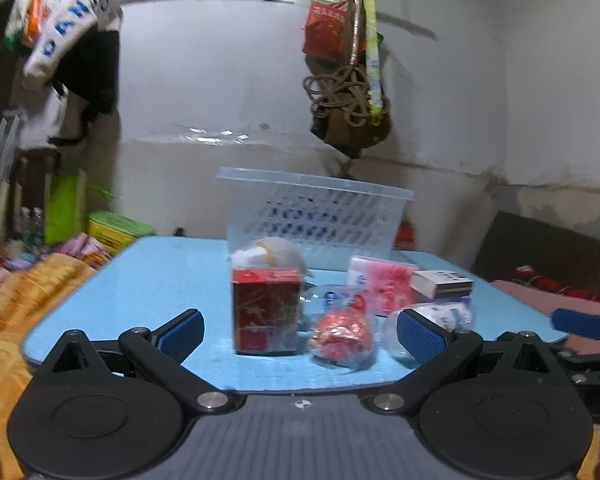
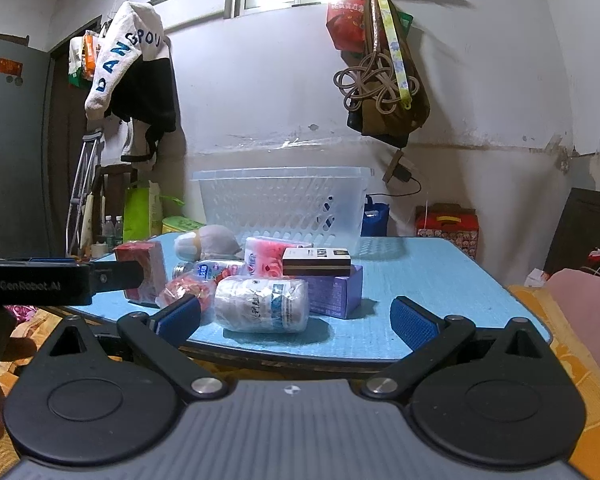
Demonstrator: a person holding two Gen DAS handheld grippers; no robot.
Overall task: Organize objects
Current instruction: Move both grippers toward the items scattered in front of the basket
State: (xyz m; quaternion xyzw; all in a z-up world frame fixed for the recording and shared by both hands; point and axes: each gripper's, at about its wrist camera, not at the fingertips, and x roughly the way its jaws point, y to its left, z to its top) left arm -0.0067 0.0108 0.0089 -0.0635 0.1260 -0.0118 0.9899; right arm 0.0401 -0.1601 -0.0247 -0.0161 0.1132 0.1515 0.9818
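Purple box (image 2: 332, 292) sits half hidden behind the wrapped white bottle (image 2: 262, 304).

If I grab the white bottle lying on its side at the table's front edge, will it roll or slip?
The white bottle lies on its round side near the table edge, so a nudge probably rolls it. Its glossy wrap looks slippery; grip across the middle.
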